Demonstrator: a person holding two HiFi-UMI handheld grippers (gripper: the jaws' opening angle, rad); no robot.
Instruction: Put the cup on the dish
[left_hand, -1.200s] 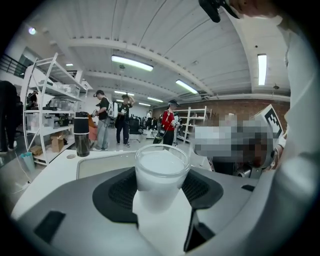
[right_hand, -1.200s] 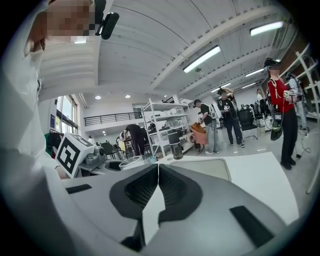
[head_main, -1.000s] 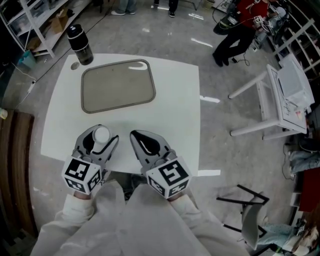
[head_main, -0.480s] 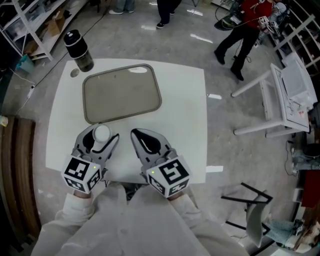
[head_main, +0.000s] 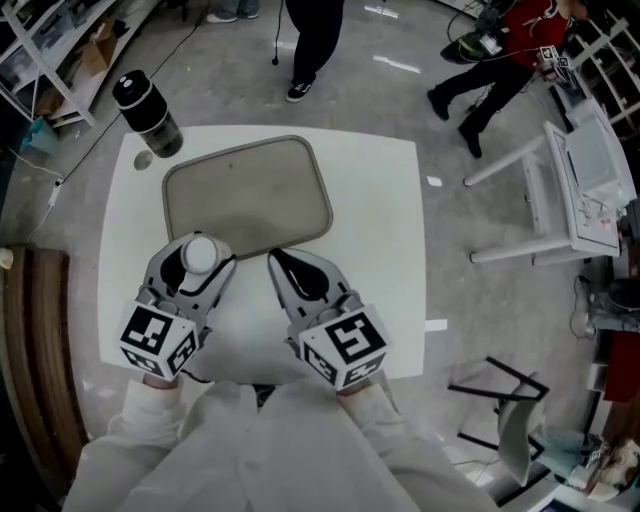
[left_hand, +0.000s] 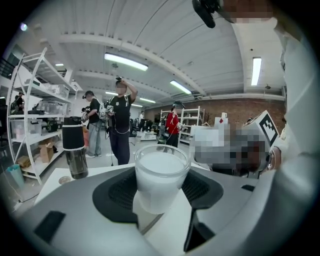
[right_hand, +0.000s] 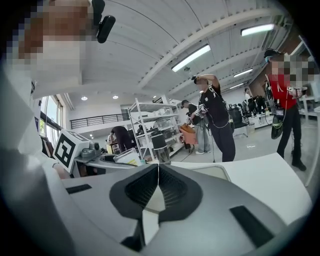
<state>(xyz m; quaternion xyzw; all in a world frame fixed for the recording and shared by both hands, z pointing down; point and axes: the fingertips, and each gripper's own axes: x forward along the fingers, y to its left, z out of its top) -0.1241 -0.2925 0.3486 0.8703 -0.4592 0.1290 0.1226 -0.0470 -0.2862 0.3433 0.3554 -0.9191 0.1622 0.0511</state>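
Observation:
My left gripper (head_main: 196, 262) is shut on a small frosted white cup (head_main: 201, 253), held upright just over the near edge of the beige tray-like dish (head_main: 247, 192) on the white table (head_main: 375, 230). In the left gripper view the cup (left_hand: 160, 179) stands between the black pads (left_hand: 115, 192), with the left gripper (left_hand: 160, 195) closed around it. My right gripper (head_main: 292, 274) is shut with nothing in it, beside the left one near the dish's front edge. In the right gripper view the right gripper (right_hand: 158, 190) has its jaws pressed together.
A dark flask (head_main: 146, 113) stands at the table's far left corner beside a small round lid (head_main: 146, 161). People (head_main: 312, 40) stand beyond the table. A white desk (head_main: 575, 195) is to the right, shelving (head_main: 45, 40) at the far left.
Both grippers have moved forward toward the dish, the left one carrying the cup to the dish's near edge. A person has walked closer behind the table.

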